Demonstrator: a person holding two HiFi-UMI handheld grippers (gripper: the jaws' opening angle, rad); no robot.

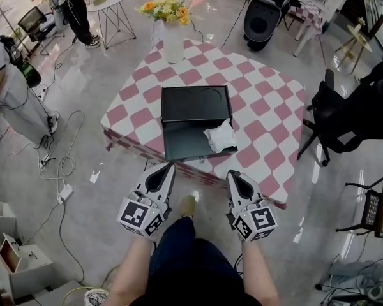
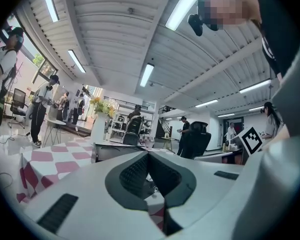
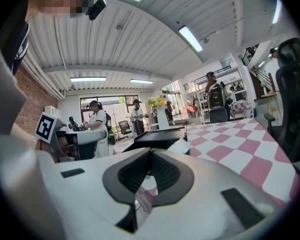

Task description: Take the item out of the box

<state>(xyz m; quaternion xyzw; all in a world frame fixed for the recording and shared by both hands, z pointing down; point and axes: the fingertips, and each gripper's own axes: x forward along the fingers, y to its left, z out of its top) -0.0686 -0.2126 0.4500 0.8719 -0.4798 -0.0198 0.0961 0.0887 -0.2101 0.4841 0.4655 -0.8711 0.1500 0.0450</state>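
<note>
White item [image 1: 219, 136] inside black box [image 1: 182, 146], interior visible from head view alone

1 checkered table [image 1: 268, 139]. 1 black box [image 1: 195, 104] at its front edge. 1 white item [image 1: 220, 136] in box. 1 flower vase [image 1: 173, 43] at far edge. 2 grippers: left gripper [image 1: 170, 167], right gripper [image 1: 232, 174].

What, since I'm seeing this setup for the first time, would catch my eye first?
The pink-and-white checkered table stands out mid-room, with an open black box on it and a crumpled white item in the box's right corner. A vase of yellow flowers stands near the table's far edge. At the near edge, the left hand-held gripper and right hand-held gripper hover shut and empty, short of the box.
</note>
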